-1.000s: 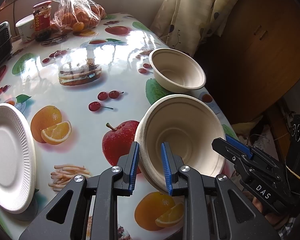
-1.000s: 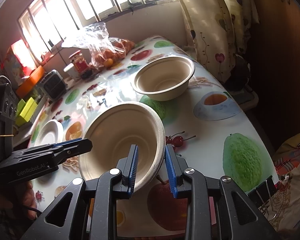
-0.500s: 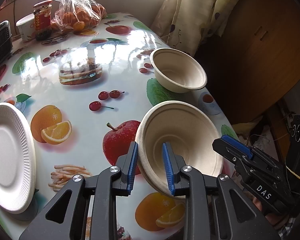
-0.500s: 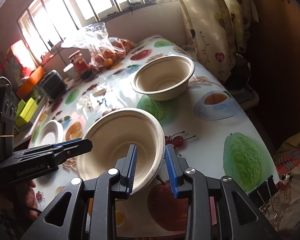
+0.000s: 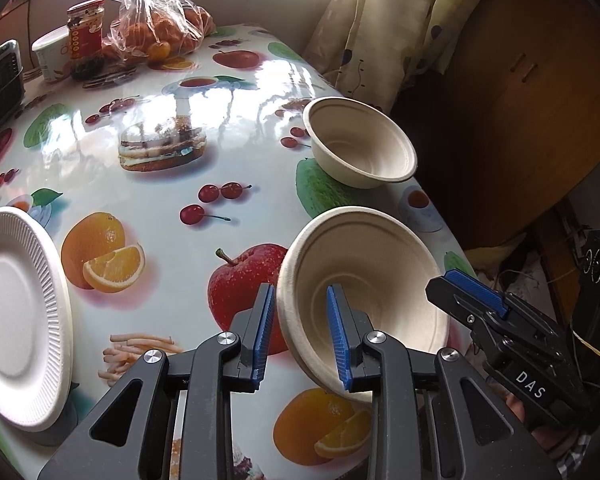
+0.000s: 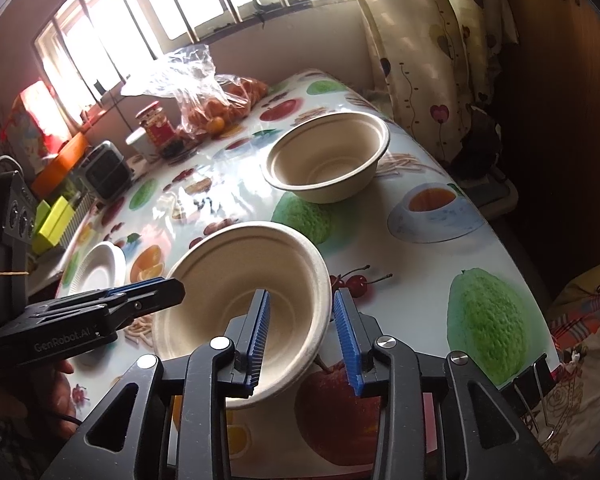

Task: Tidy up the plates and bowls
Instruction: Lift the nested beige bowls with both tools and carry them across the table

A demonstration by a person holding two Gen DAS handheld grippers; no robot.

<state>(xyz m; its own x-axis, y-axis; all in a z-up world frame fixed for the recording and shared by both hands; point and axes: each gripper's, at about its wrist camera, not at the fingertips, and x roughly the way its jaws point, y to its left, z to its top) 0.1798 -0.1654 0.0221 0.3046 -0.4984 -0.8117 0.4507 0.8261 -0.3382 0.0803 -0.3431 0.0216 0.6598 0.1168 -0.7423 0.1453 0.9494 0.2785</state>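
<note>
While both jaws have just been opening, the near bowl (image 5: 364, 280) is straddled at opposite rims by the left hand-held gripper (image 5: 302, 332) and right hand-held gripper (image 6: 302, 338), pads apart. The far bowl (image 5: 360, 144) is found ahead, nearer the right.

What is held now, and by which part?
Nothing. Left gripper and right gripper straddle the rim of the near bowl; their jaws have just been opening, pads off it.

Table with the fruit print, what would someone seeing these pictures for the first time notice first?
Most striking is the near bowl, tan, tilted at the table's near edge with the left gripper and right gripper straddling opposite sides of its rim; both jaws have just been opening, with gaps showing beside the rim. A second bowl sits upright farther back, and a white paper plate lies at the table's left edge.
</note>
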